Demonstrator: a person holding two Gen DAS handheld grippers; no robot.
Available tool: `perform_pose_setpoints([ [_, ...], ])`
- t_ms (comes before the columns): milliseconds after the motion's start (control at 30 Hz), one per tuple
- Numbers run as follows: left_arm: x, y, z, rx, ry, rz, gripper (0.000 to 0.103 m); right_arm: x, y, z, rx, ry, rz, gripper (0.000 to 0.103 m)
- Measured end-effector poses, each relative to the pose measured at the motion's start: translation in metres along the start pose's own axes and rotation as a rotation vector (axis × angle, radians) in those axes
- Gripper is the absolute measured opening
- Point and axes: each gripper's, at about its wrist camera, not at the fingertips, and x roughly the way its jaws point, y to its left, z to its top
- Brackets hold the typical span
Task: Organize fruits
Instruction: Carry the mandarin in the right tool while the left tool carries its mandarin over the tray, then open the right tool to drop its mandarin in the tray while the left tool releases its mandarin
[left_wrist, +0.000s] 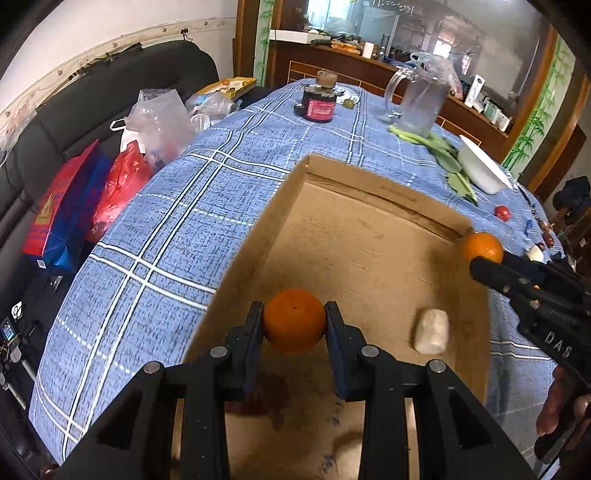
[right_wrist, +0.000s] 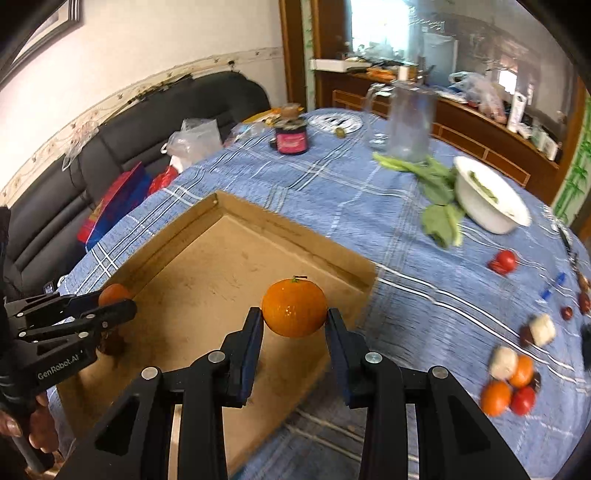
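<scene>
A shallow cardboard box (left_wrist: 369, 236) (right_wrist: 207, 266) lies on the blue checked tablecloth. My left gripper (left_wrist: 294, 321) is shut on an orange (left_wrist: 294, 320) and holds it over the box's near left part; it shows at the left of the right wrist view (right_wrist: 116, 299). My right gripper (right_wrist: 294, 314) is shut on a second orange (right_wrist: 294, 308) above the box's right edge; in the left wrist view this orange (left_wrist: 482, 247) is at the box's far right corner. A white wrapped fruit (left_wrist: 431, 331) lies inside the box.
Loose fruit lies on the cloth to the right: oranges (right_wrist: 495, 398), red fruits (right_wrist: 503, 261) and white wrapped ones (right_wrist: 542, 329). Farther back stand a white bowl (right_wrist: 487, 206), leafy greens (right_wrist: 436, 184), a glass jug (right_wrist: 408, 122) and a dark jar (right_wrist: 291, 138). A black sofa with bags (left_wrist: 74, 206) is on the left.
</scene>
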Motion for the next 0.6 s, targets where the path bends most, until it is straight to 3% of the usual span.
perform_pose_setpoints([
  [233, 0.021, 0.001, 0.007, -0.019, 0.038, -0.005, 0.031, 0.039, 0.009, 0.007, -0.015, 0.061, 0.017, 0.038],
  [600, 0.033, 0.001, 0.009, -0.019, 0.104, 0.004, 0.031, 0.053, 0.016, 0.011, -0.049, 0.073, 0.016, 0.038],
])
